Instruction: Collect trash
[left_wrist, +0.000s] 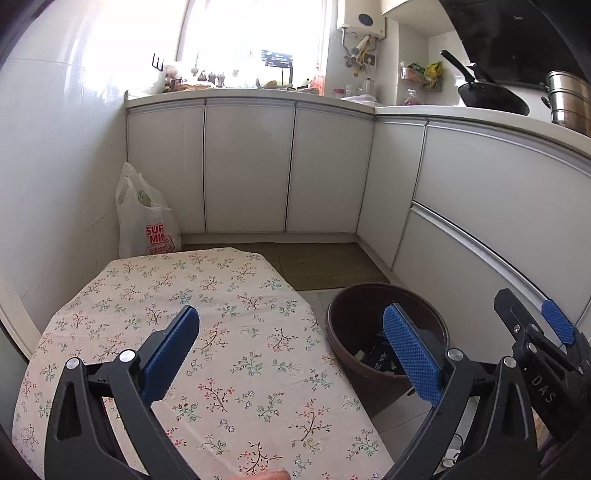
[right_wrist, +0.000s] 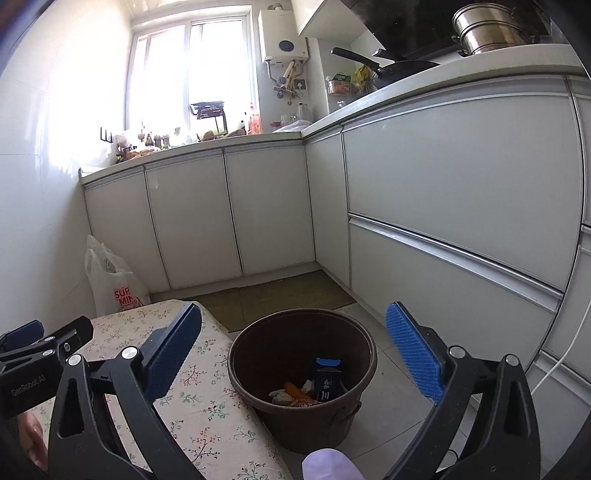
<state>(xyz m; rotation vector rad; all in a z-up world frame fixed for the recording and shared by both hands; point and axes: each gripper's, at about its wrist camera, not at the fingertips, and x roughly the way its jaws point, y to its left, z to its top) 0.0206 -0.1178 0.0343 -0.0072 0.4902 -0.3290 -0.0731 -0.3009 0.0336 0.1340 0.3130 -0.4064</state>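
Closest up, the left gripper (left_wrist: 291, 347) has its blue-padded jaws spread wide with nothing between them, hanging over the floral-print cloth tabletop (left_wrist: 221, 332). The right gripper (right_wrist: 293, 345) is the same deal, jaws released and empty, poised above the round dark brown plastic trash bin (right_wrist: 301, 380) standing on the tiled floor just beside the tabletop. Inside the bin sits the trash: a dark blue carton (right_wrist: 327, 380), something orange (right_wrist: 295, 391) and crumpled scraps. Further back, a white plastic shopping bag with red print (left_wrist: 146, 218) leans against the white cabinets (left_wrist: 247, 166).
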